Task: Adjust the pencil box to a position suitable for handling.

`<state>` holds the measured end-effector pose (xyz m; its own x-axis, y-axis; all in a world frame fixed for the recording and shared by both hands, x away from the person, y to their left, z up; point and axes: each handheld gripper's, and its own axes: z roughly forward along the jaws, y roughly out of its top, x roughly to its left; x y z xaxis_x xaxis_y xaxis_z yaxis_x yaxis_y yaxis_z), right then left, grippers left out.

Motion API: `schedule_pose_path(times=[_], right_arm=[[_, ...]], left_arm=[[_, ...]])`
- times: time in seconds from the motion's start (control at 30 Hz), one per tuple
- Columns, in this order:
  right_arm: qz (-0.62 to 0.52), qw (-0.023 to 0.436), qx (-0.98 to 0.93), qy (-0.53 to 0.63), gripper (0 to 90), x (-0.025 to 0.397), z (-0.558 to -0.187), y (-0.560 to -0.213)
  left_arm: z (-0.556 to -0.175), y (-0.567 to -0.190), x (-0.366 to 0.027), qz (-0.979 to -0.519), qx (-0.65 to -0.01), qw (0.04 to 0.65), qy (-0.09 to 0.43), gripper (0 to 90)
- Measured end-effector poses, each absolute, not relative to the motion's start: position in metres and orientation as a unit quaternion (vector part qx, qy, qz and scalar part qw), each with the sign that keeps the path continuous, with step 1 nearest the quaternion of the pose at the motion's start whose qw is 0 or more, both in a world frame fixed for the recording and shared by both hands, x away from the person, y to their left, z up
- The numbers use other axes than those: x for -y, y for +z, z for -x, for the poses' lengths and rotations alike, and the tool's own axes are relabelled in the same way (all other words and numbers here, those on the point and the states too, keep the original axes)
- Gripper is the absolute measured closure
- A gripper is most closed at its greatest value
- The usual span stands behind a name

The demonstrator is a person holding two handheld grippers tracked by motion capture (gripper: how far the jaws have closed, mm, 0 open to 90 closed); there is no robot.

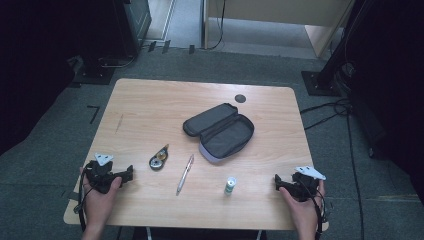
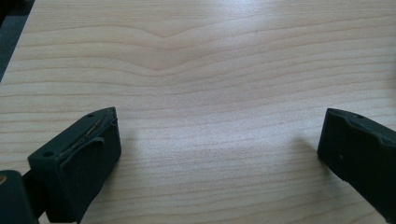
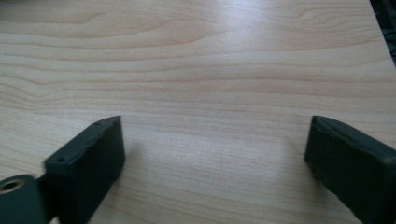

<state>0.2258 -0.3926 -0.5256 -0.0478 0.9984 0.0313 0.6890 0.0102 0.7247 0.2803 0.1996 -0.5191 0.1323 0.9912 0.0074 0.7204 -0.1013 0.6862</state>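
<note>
An open dark grey zip pencil case (image 1: 220, 131) lies a little right of the table's middle. In front of it lie a small correction-tape dispenser (image 1: 159, 158), a silver pen (image 1: 184, 174) and a small white-and-green glue stick (image 1: 229, 185). My left gripper (image 1: 129, 173) rests at the near left edge, held in a hand, and my right gripper (image 1: 277, 182) rests at the near right edge. In the left gripper view the left gripper (image 2: 219, 135) stands open over bare wood. The right gripper (image 3: 215, 140) is likewise open over bare wood, nothing between the jaws.
The wooden table (image 1: 150, 107) has a round dark cable cap (image 1: 240, 98) near its far edge. Dark stands and cables (image 1: 345, 107) sit on the grey floor around the table.
</note>
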Motion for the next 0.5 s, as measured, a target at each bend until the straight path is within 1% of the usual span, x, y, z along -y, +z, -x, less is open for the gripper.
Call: schedule_pose_path(times=[0.03, 0.13, 0.2, 0.3, 0.33, 0.37, 0.5], right_arm=[[-0.638, 0.282, -0.650, 0.301, 13.9, 0.392, -0.223, -0.524], [-0.637, 0.290, -0.647, 0.301, 15.9, 0.391, -0.222, -0.521], [-0.628, 0.296, -0.644, 0.321, 23.1, 0.388, -0.221, -0.512], [-0.617, 0.301, -0.651, 0.324, 24.7, 0.385, -0.223, -0.505], [-0.608, 0.304, -0.655, 0.331, 28.1, 0.383, -0.225, -0.497], [-0.604, 0.305, -0.655, 0.335, 29.0, 0.381, -0.226, -0.493], [-0.588, 0.307, -0.665, 0.344, 30.5, 0.377, -0.232, -0.480]], left_arm=[[-0.280, -0.519, -0.200, -0.700, -0.611, 0.276, 0.246, 0.0], [-0.280, -0.519, -0.200, -0.700, -0.611, 0.276, 0.246, 0.0], [-0.280, -0.519, -0.200, -0.700, -0.611, 0.276, 0.246, 0.0], [-0.280, -0.519, -0.200, -0.700, -0.611, 0.276, 0.246, 0.0], [-0.280, -0.519, -0.200, -0.700, -0.611, 0.275, 0.246, 0.0], [-0.280, -0.519, -0.200, -0.700, -0.611, 0.276, 0.246, 0.0], [-0.280, -0.519, -0.200, -0.700, -0.611, 0.276, 0.246, 0.0]])
